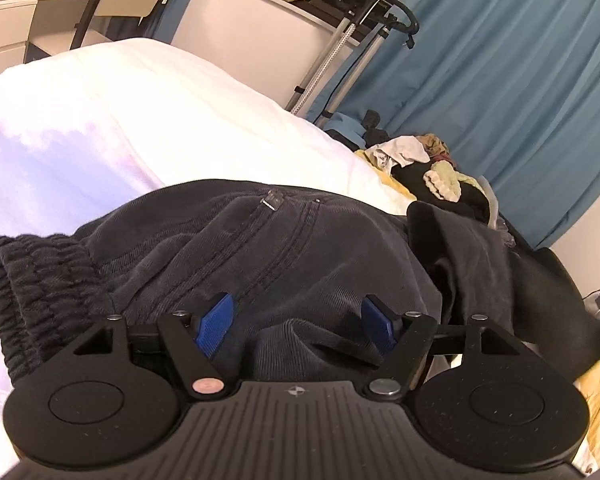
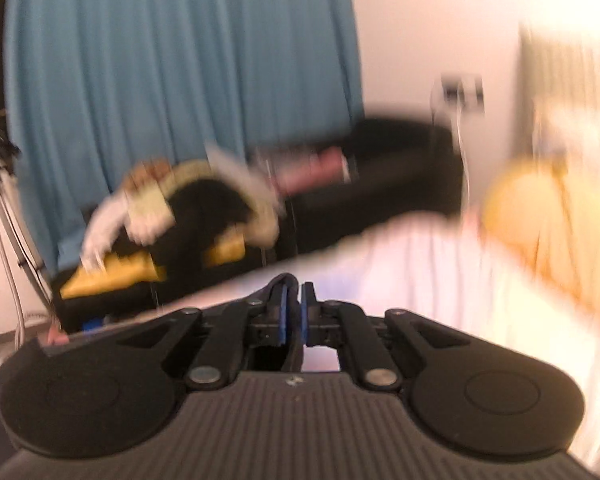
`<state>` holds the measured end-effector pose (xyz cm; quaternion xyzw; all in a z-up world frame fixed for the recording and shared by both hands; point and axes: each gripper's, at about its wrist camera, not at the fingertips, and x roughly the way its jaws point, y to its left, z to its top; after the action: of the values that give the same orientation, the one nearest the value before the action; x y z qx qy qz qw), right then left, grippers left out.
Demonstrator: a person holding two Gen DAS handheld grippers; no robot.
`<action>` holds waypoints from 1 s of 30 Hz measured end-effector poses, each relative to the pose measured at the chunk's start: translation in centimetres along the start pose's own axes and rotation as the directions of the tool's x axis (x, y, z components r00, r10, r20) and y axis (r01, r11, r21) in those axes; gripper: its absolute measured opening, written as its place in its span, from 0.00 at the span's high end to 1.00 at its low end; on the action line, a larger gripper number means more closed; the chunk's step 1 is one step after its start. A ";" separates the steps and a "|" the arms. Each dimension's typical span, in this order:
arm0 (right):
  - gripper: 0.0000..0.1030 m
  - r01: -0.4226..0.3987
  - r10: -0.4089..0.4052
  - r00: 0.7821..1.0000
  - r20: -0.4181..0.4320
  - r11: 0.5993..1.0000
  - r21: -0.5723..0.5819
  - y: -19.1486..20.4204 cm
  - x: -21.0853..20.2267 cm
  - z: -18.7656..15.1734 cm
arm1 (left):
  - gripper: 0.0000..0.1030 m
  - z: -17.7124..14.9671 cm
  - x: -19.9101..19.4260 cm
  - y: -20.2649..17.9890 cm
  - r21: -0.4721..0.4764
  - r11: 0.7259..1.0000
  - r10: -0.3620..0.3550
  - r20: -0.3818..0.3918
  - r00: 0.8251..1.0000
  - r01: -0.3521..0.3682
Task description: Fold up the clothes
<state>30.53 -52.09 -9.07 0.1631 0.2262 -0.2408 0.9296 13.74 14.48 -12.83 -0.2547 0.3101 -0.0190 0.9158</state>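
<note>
dark navy corduroy trousers [image 1: 284,248] bunched on white bed [image 1: 148,120]. left gripper [image 1: 296,312] fingers wide above. right gripper [image 2: 293,312] pinches dark cloth. soft, floppy, weighty; grab elastic waistband [image 1: 36,288].

Home bedroom, white bed [image 1: 180,120], blue curtains [image 1: 500,80]

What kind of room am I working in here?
Most likely a bedroom: dark trousers lie on a white-covered bed, a blue curtain hangs behind, and a heap of loose laundry sits beside the bed.
</note>
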 end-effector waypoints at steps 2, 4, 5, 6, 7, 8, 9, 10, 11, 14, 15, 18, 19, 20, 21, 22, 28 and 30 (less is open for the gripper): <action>0.93 0.026 -0.026 0.996 -0.081 1.000 -0.009 0.2 2.6 -4.6 | 0.27 -0.2 0.1 -0.3 0.012 1.000 0.019 -0.005 1.000 -0.019; 0.92 0.043 -0.046 0.991 -0.125 0.999 -0.025 1.7 3.5 -8.1 | 0.27 -0.3 0.0 -0.6 0.020 0.999 0.026 -0.005 1.000 -0.026; 0.92 0.049 -0.054 0.990 -0.131 0.998 -0.038 2.3 3.6 -9.1 | 0.27 -0.2 -0.1 -0.7 0.024 0.999 0.027 -0.005 1.000 -0.027; 0.90 0.053 -0.060 0.990 -0.126 0.997 -0.054 2.8 3.5 -9.6 | 0.27 -0.2 -0.2 -0.8 0.028 0.999 0.028 -0.004 1.000 -0.028; 0.88 0.056 -0.064 0.991 -0.115 0.996 -0.066 3.2 3.1 -9.8 | 0.27 -0.2 -0.2 -1.0 0.032 0.999 0.030 -0.004 1.000 -0.030; 0.81 0.056 -0.063 0.993 -0.099 0.996 -0.074 3.6 2.5 -9.7 | 0.26 -0.2 -0.3 -1.1 0.036 0.999 0.031 -0.003 1.000 -0.031; 0.72 0.048 -0.054 0.995 -0.080 0.996 -0.077 3.7 1.7 -9.7 | 0.26 -0.2 -0.4 -1.3 0.040 0.999 0.033 -0.003 0.999 -0.032; 0.52 0.048 -0.053 0.997 -0.058 0.996 -0.081 3.8 0.7 -9.6 | 0.25 -0.2 -0.5 -1.4 0.044 0.998 0.034 -0.002 0.999 -0.034; 0.36 0.055 -0.059 0.998 -0.036 0.995 -0.086 3.9 -0.5 -9.5 | 0.25 -0.1 -0.6 -1.6 0.048 0.998 0.035 -0.002 0.999 -0.035; 0.36 0.028 -0.026 0.999 0.024 0.996 -0.081 3.2 -5.2 -9.7 | 0.23 -0.1 -0.8 -2.0 0.061 0.997 0.039 0.000 0.999 -0.039; 0.36 0.007 -0.005 0.999 0.035 0.997 -0.076 3.4 -6.9 -9.8 | 0.23 -0.1 -0.9 -2.1 0.065 0.997 0.041 0.000 0.999 -0.041; 0.31 -0.068 0.071 0.995 0.072 0.997 -0.038 4.3 -12.2 -10.6 | 0.22 0.1 -2.0 -2.1 0.053 0.998 0.023 0.012 1.000 -0.024; 0.28 -0.105 0.106 0.992 0.066 0.994 -0.020 5.0 -13.7 -11.0 | 0.22 0.1 -2.6 -2.0 0.042 0.999 0.011 0.019 1.000 -0.012; 0.28 -0.145 0.145 0.988 0.055 0.989 -0.001 5.9 -15.1 -11.4 | 0.21 0.2 -3.2 -1.9 0.032 1.000 -0.001 0.025 1.000 0.000; 0.28 -0.185 0.184 0.982 0.045 0.983 0.017 6.8 -16.6 -11.9 | 0.21 0.3 -3.9 -1.7 0.018 1.000 -0.013 0.035 0.999 0.012; 0.28 -0.224 0.223 0.974 0.036 0.974 0.037 7.7 -18.0 -12.4 | 0.21 0.3 -4.5 -1.4 -0.001 1.000 -0.018 0.045 0.999 0.018; 0.21 -0.417 0.418 0.908 -0.035 0.908 0.027 12.5 -23.0 -16.4 | 0.20 0.9 -7.2 1.5 -0.145 0.989 0.013 0.040 0.999 -0.007; 0.20 -0.441 0.441 0.895 -0.071 0.897 0.008 13.3 -23.4 -18.0 | 0.20 1.1 -7.9 2.9 -0.209 0.978 0.024 0.034 0.999 -0.016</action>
<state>12.99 -24.85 -9.97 0.2147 0.2175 -0.0169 0.9520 7.63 19.08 -9.05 -0.3465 0.2964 0.0274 0.8896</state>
